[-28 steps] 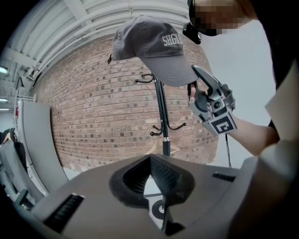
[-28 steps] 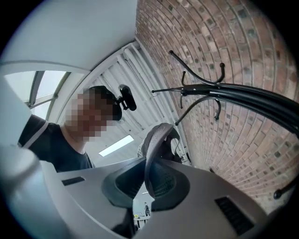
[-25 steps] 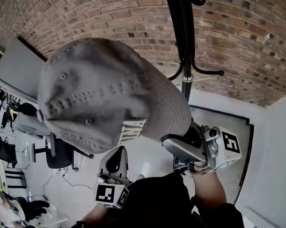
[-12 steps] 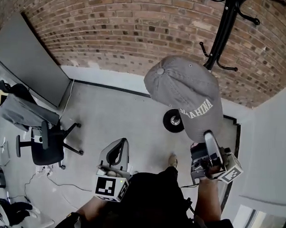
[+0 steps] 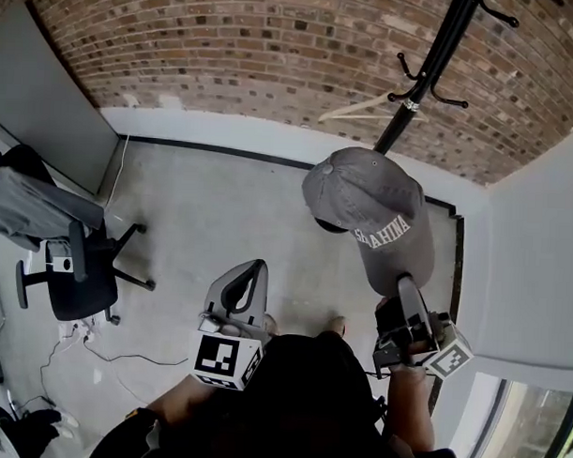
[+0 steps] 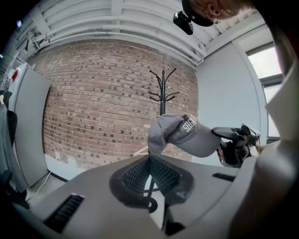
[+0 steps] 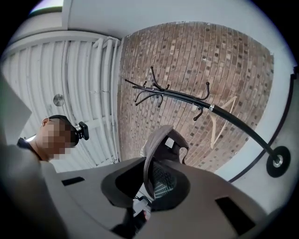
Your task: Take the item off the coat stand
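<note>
A grey baseball cap point(image 5: 367, 207) with white lettering hangs in the air, clear of the black coat stand point(image 5: 431, 64) by the brick wall. My right gripper point(image 5: 401, 286) is shut on the cap's brim, low at the right of the head view. In the right gripper view the brim edge point(image 7: 150, 170) stands pinched between the jaws of the right gripper point(image 7: 152, 176), with the cap's inside point(image 7: 164, 144) above. My left gripper point(image 5: 255, 269) is at the lower middle, shut, holding nothing. The left gripper view shows the left gripper point(image 6: 150, 162) below the cap point(image 6: 182, 135), with the stand point(image 6: 162, 88) beyond.
A wooden hanger point(image 5: 361, 109) hangs on the stand, whose round base point(image 7: 278, 161) rests on the grey floor. A black office chair point(image 5: 74, 277) with a grey garment stands at the left. A grey panel point(image 5: 38, 97) leans on the brick wall. A white wall point(image 5: 539, 242) closes the right side.
The cap has come away from the stand's hooks and moved down and toward me in my right gripper. The left gripper has hardly moved.
</note>
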`<state>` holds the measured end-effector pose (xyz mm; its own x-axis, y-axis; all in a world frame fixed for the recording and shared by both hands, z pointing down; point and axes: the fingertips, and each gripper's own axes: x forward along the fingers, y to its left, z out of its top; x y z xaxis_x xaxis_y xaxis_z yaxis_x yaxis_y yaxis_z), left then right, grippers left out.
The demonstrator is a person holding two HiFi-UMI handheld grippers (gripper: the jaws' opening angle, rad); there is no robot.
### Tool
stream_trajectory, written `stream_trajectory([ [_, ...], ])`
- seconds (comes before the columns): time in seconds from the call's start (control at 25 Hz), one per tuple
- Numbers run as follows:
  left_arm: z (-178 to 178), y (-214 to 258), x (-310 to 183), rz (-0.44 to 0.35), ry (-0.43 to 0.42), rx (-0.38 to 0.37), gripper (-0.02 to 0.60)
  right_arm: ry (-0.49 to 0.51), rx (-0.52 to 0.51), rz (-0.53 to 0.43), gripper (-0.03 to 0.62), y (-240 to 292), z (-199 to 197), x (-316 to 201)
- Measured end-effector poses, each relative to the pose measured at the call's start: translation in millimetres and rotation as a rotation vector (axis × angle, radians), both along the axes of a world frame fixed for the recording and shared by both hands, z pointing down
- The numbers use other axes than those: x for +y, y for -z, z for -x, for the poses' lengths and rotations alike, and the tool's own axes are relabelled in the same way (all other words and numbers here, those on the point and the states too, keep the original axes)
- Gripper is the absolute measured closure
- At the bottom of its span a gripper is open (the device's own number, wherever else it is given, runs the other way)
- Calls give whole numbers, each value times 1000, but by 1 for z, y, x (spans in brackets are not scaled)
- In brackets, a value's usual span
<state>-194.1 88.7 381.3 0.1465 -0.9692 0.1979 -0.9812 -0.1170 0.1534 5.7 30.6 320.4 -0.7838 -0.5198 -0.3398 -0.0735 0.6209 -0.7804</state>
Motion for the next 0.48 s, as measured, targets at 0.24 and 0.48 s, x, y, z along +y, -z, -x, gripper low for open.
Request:
stream_trajectory([
  [0.24,-52,0,0,10,-57,15,557,-25,10,45,563,-7,-32,30],
  [0.48,-132,-16,-2,55,-120,9,557,-51,74,98,563,-57,-107,47],
])
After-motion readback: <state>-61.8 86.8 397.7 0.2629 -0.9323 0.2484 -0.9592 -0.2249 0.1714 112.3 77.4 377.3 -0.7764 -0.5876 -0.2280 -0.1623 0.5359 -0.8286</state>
